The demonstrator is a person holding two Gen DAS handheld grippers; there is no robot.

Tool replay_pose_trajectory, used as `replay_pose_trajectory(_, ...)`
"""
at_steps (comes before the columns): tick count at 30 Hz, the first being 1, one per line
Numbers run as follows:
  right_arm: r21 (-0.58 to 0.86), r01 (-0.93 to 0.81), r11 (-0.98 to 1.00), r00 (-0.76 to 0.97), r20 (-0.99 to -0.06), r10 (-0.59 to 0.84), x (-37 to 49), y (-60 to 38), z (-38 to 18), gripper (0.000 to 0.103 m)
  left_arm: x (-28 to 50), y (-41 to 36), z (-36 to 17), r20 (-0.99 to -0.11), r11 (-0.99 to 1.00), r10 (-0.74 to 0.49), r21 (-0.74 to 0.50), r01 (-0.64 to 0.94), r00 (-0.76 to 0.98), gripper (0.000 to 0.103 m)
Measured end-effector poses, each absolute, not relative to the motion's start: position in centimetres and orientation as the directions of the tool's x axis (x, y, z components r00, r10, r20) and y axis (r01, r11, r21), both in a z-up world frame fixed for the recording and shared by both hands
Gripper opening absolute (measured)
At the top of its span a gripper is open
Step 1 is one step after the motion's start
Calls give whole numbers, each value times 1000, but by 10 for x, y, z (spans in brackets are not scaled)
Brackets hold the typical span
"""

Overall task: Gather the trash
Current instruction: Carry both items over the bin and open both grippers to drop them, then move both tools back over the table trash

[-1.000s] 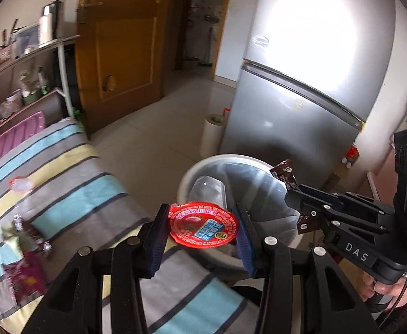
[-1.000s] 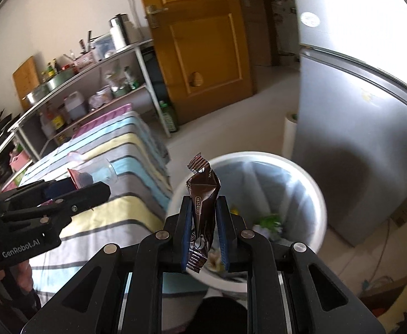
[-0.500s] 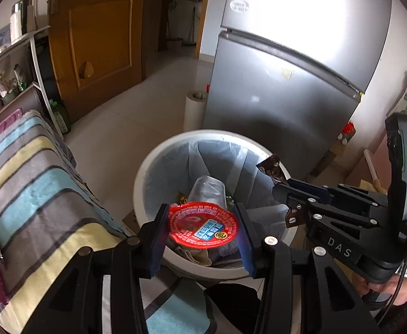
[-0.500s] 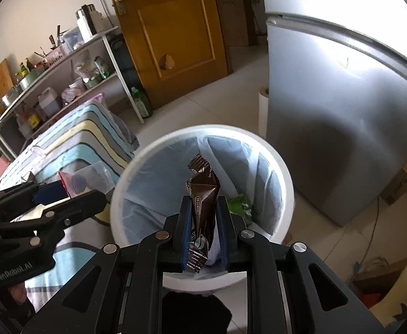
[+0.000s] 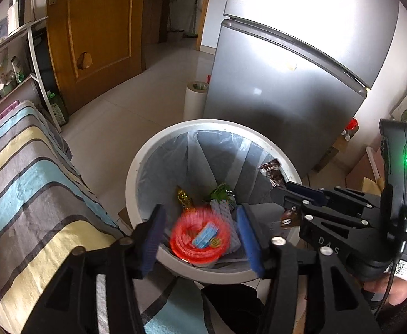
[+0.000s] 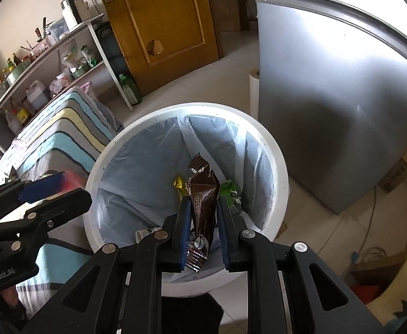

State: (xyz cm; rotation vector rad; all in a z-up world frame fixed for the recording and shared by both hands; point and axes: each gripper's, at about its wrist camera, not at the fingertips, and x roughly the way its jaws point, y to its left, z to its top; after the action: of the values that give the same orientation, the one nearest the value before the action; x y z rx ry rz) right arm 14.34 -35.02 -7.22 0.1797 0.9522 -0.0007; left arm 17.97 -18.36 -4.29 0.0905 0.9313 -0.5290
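Two pieces being dealt with at the bin. Left gripper (image 5: 200, 233): fingers spread wide, red-lidded cup (image 5: 200, 236) blurred between them, not touching either pad, apparently dropping into the white bin (image 5: 136, 167). Right gripper (image 6: 202, 229): pinching narrowly on a brown coffee sachet (image 6: 202, 203), hanging over the bin mouth, not yet let go. Lying at the bottom of the liner: gold wrapper (image 5: 184, 197), green wrapper (image 5: 223, 192). Remaining, judging by this: sachet release; further litter showing on the striped cloth (image 5: 36, 194) edge.
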Motion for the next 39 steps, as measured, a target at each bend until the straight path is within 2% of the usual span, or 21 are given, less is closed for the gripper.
replay_pose_trajectory(2,153,80,985,582,-810,79,144,-350,-72,27,180,-182,-43,-784,872,-391,-149,466,482,60)
replay_pose_trajectory(4,162,76,984,584,-807,87,143,-350,-72,44,181,-180,-42,-784,874,-394,-159,459,480,63)
replay_pose_trajectory(5,163,77,984,588,-804,88,143,-350,-72,46,181,-179,-42,-783,875,-395,-161,456,481,64)
replay_pose_trajectory(13,165,76,983,605,-792,86,139,-345,-64,47,174,-164,-31,-762,889,-380,-144,435,524,66)
replay_pose_trajectory(23,184,-5,983,677,-723,139,135,-313,-32,47,155,-101,-2,-704,933,-322,-124,337,633,70)
replay_pose_trajectory(31,199,-127,972,684,-692,231,144,-263,-19,47,136,-31,6,-678,978,-200,-90,190,707,73)
replay_pose_trajectory(39,198,-251,948,667,-674,317,160,-209,-12,47,123,43,-3,-692,996,-80,-87,27,717,74)
